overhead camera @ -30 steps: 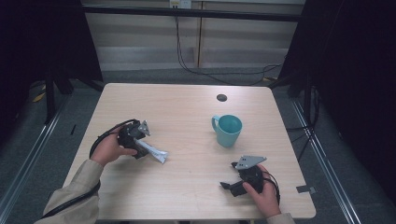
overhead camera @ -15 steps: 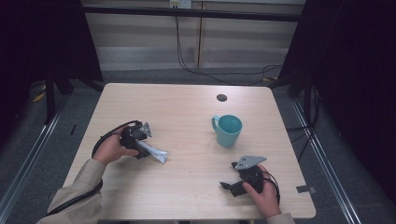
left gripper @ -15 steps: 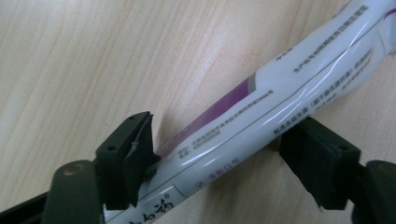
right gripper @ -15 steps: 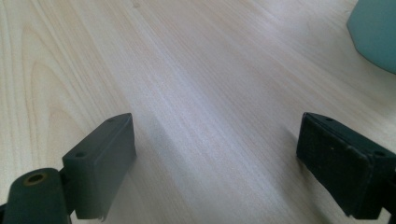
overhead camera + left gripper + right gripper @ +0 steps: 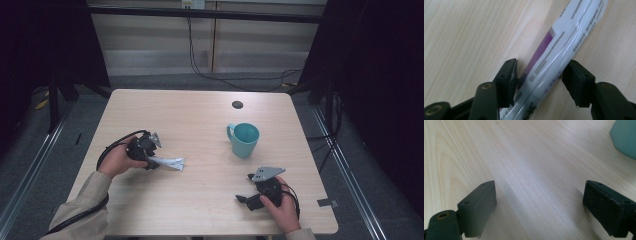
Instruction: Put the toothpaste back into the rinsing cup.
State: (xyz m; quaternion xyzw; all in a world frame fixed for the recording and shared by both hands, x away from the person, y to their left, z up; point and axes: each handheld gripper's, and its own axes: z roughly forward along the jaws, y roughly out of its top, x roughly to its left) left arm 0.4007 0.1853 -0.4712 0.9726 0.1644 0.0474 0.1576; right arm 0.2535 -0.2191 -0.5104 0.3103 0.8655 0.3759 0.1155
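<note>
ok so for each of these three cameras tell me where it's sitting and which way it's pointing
High view: fixed above the person's side, looking forward and down on the table; both forearms, left gripper and right gripper enter from the bottom.
Left gripper view: rides the left gripper, looking down along its jaws, which flank a white and purple packet on the wood.
Right gripper view: rides the right gripper, looking past its wide-apart jaws across bare wood to the teal mug.
Shared: the packet and mug also show in the high view.

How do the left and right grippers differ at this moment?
The left gripper has its fingers closing around a white tube; the right gripper is wide open with bare table between its fingers. The left lies near the table's left edge, the right near the front right. Both are hand-held, low over the wood.
</note>
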